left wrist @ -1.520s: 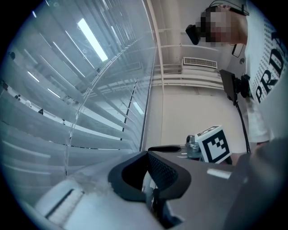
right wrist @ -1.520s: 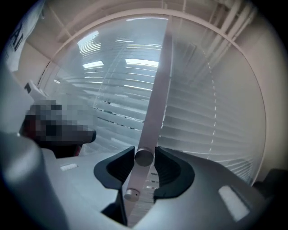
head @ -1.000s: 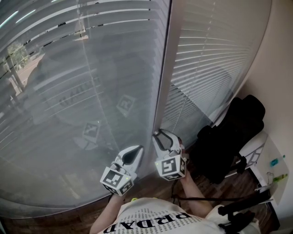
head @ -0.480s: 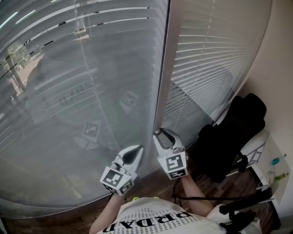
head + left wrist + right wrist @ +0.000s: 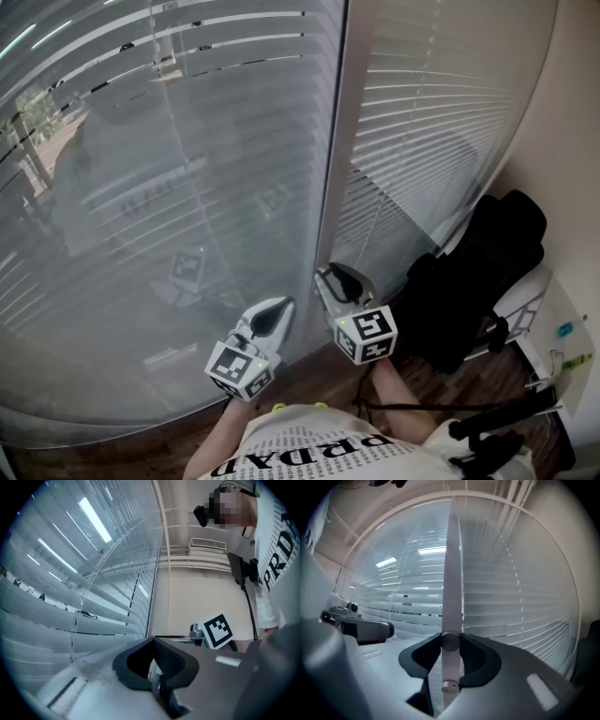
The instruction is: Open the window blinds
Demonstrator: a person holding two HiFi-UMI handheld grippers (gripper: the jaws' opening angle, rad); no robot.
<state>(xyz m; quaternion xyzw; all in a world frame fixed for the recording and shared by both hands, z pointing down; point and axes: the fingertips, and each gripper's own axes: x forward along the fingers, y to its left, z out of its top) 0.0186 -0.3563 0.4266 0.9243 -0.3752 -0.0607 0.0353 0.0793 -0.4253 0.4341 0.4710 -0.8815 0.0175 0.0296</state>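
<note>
Slatted blinds fill a left glass panel and a right panel, split by a white upright frame post. The slats lie nearly closed, with thin dark gaps near the top left. My right gripper reaches level to the post's lower part. In the right gripper view, the right gripper is shut on a small round knob on that post. My left gripper hovers just left of it before the glass, and in its own view the left gripper is shut and holds nothing.
A black bag or chair stands in the right corner beside a white desk edge. A black stand and cable lie at the lower right. The wall closes in on the right, and the glass is close ahead.
My right gripper has rolled clockwise on the knob, and its marker cube has swung right. The left panel's slats look slightly more tilted. The left gripper has stayed still.
</note>
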